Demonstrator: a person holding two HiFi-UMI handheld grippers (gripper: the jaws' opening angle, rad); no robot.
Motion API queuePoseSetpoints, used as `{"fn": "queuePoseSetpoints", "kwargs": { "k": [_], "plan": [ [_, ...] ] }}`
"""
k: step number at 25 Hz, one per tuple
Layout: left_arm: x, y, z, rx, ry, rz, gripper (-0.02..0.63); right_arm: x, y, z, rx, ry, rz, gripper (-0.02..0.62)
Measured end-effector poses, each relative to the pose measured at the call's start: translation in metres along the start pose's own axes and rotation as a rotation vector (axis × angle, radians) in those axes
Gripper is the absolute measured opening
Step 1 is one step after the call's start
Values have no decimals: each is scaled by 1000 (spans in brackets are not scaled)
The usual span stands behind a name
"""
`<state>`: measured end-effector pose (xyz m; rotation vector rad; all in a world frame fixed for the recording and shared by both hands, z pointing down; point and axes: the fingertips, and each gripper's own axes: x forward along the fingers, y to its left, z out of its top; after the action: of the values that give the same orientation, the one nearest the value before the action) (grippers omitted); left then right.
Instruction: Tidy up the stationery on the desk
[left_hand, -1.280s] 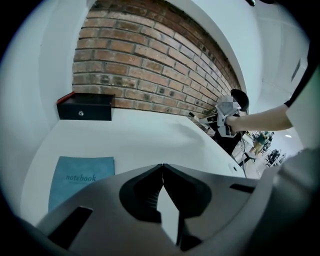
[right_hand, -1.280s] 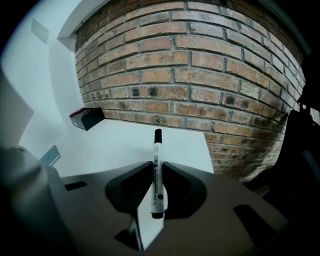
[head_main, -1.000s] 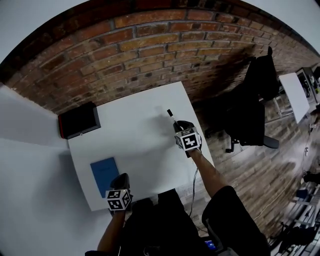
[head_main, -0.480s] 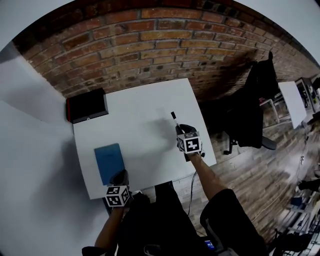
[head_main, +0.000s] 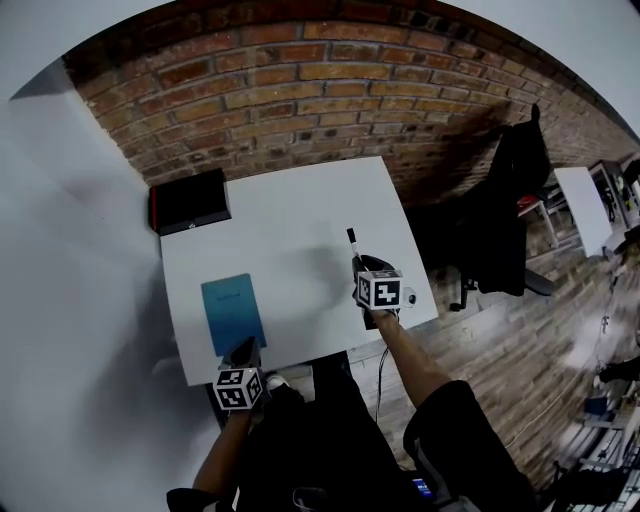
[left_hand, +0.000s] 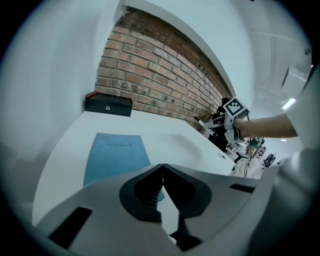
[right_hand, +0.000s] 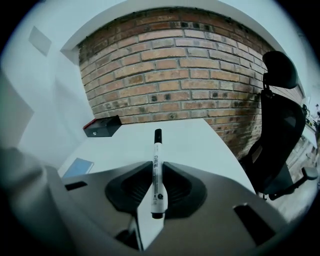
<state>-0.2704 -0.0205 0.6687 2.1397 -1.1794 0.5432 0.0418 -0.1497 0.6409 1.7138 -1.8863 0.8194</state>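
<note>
White marker (right_hand: 156, 172) in right tongs (head_main: 360, 266) has drawn back across the desk (head_main: 290, 215).

Brick wall (head_main: 300, 90) runs across the back, plain white wall (head_main: 80, 300) on the left. Black office chair (head_main: 505, 215) sits off right on the wood floor (head_main: 520, 340), with another white table (head_main: 582, 205) further out.

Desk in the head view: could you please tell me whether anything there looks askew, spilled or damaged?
Nothing stands out. The blue notebook lies flat and closed, the black box sits at the far corner, and the right gripper holds the marker.
</note>
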Motion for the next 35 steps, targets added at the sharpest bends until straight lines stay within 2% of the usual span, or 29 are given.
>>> {"fn": "queuePoseSetpoints", "kwargs": {
  "k": [13,24,35],
  "plan": [
    [-46,28,-14,-19,-39,30,15,-18,72,-37,148,-6,82,77],
    [-76,62,-26,-53,-52,89,15,-1,137,-59,159,19,157,77],
    [-98,78,-41,-85,-58,138,15,7,191,-92,181,96,234,77]
  ]
}}
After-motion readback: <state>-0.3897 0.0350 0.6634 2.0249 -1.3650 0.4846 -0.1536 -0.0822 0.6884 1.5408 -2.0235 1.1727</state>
